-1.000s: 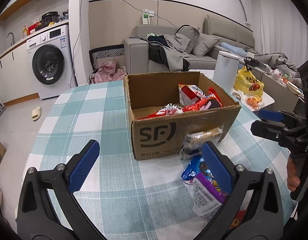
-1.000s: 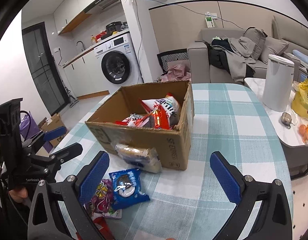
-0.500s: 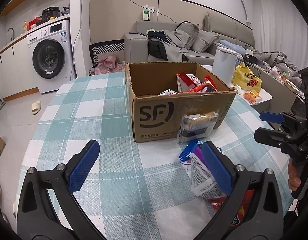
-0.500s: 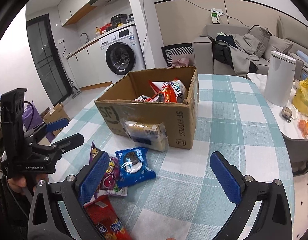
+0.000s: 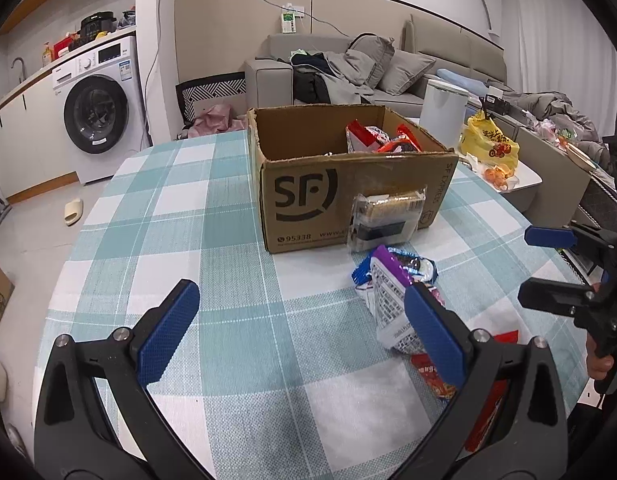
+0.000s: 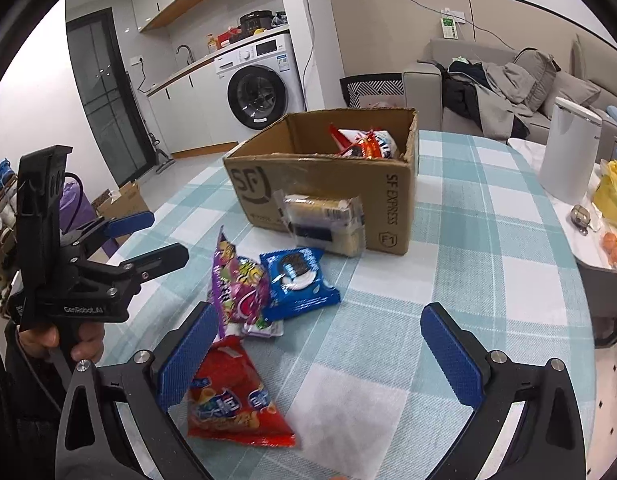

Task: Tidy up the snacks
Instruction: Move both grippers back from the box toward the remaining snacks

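An open cardboard box [image 5: 308, 196] [image 6: 320, 196] stands on the checked table and holds several red and white snack bags [image 5: 382, 140] [image 6: 366, 144]. A clear cracker pack [image 5: 386, 216] [image 6: 326, 220] leans on its front wall. In front lie a blue cookie pack [image 6: 296, 280] [image 5: 422, 268], a purple candy bag [image 6: 238, 284] [image 5: 388, 300] and a red chip bag [image 6: 232, 396] [image 5: 436, 380]. My left gripper [image 5: 300, 328] [image 6: 148, 236] is open and empty, left of the packs. My right gripper [image 6: 320, 356] [image 5: 548, 268] is open and empty, with its left finger over the chip bag.
A side table [image 5: 520, 176] to the right holds a white bin [image 6: 568, 148], a yellow bag [image 5: 488, 148] and oranges [image 6: 614, 244]. A sofa [image 5: 388, 72] and a washing machine [image 5: 100, 108] stand behind. The table edge [image 6: 580, 272] curves at the right.
Both grippers have pulled back from the box toward the near table edge. More of the loose packs, including the red chip bag, has come into view. Both stay open.
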`<state>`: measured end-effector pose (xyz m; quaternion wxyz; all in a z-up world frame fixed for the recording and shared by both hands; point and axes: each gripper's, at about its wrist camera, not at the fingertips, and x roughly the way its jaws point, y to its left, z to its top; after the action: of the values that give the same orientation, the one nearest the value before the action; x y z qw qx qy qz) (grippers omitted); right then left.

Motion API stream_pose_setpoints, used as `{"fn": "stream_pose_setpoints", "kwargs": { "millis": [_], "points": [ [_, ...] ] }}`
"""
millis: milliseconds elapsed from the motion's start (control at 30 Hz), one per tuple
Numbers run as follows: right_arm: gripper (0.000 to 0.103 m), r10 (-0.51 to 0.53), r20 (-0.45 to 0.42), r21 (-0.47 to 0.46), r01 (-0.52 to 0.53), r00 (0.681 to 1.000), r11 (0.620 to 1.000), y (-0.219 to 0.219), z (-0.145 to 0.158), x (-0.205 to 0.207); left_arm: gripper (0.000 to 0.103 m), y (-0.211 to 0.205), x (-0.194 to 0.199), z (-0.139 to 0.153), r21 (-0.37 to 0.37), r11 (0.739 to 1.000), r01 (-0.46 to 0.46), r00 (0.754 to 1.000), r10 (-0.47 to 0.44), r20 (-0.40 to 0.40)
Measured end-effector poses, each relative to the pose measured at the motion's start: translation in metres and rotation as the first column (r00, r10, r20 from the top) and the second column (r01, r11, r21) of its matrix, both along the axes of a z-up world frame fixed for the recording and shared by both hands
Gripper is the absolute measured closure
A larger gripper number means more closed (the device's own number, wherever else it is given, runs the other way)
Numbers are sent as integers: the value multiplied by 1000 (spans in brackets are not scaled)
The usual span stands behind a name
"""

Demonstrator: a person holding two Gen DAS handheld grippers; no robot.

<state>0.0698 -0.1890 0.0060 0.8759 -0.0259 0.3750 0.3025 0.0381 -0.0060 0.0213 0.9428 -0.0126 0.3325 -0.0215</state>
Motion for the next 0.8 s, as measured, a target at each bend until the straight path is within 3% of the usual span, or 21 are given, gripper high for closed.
{"fn": "stream_pose_setpoints", "kwargs": {
  "millis": [400, 800],
  "points": [
    [0, 101, -11, -33, -101, 995, 994, 22, -5, -19, 1, -1, -8, -5, 4, 1000, -5, 1000, 5, -16],
    [0, 197, -136, -40, -205, 971, 978, 42, -36, -19, 1, -2, -3, -14, 5, 1000, -4, 999, 4, -36]
  ]
}}
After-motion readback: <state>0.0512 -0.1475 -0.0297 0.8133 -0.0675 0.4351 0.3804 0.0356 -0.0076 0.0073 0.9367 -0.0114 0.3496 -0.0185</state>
